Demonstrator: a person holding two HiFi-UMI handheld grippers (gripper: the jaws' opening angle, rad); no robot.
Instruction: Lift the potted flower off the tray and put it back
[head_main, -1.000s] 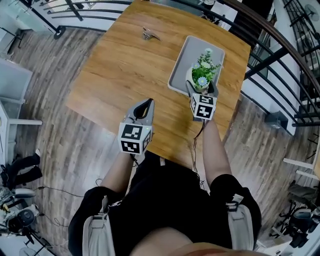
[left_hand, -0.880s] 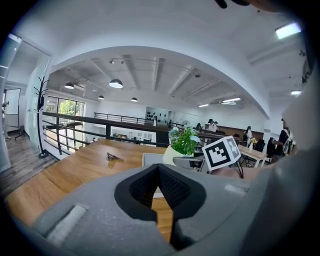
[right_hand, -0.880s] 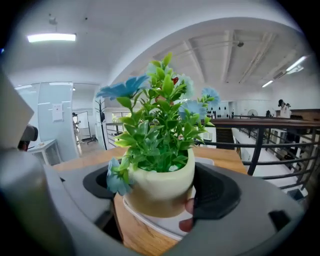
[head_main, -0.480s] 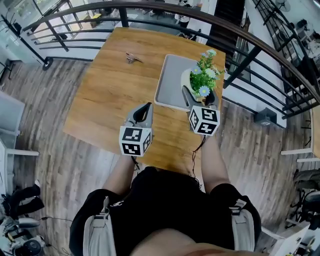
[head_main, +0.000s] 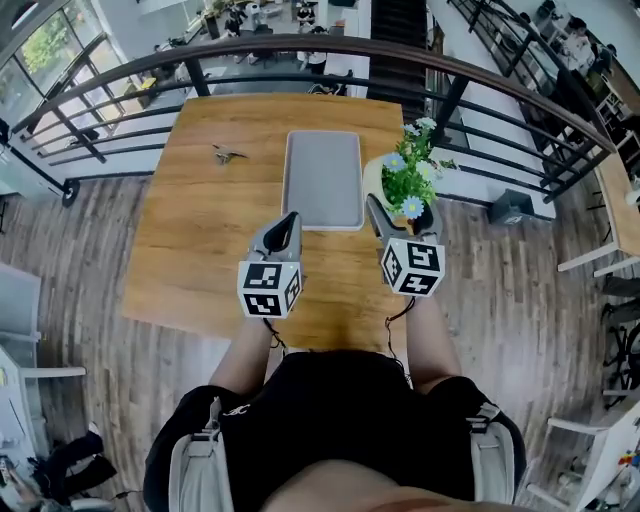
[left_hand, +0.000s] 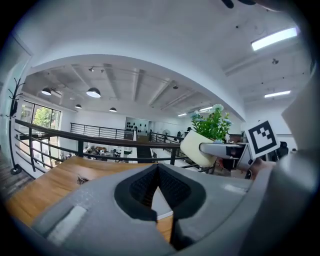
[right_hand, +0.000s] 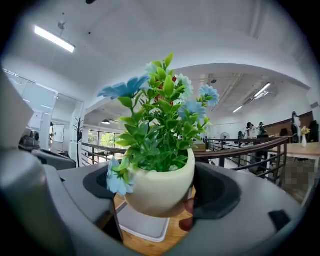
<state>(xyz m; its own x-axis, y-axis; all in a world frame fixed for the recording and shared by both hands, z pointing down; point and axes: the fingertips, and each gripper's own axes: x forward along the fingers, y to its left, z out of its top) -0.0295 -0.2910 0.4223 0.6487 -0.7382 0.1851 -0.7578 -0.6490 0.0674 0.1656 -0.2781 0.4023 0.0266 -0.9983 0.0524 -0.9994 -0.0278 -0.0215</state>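
Tabletop: lying under everything, seen whole only in the head view.
Tray: sitting at 12 o'clock of the left tongs.
Potted flower: hanging off the tray, at its 3 o'clock; the right gripper view alone is showing it clear above the tray's corner.
Right tongs: clamping the pot's sides.
Left tongs: tips pressing together on nothing, as the left gripper view is showing.

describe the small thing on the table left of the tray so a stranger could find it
Start at the wooden table and find the grey tray on it. Left of the tray, nearer the far edge, lies a small dark object on bare wood. It is thin, spiky and tiny, unlike the broad flat tray.
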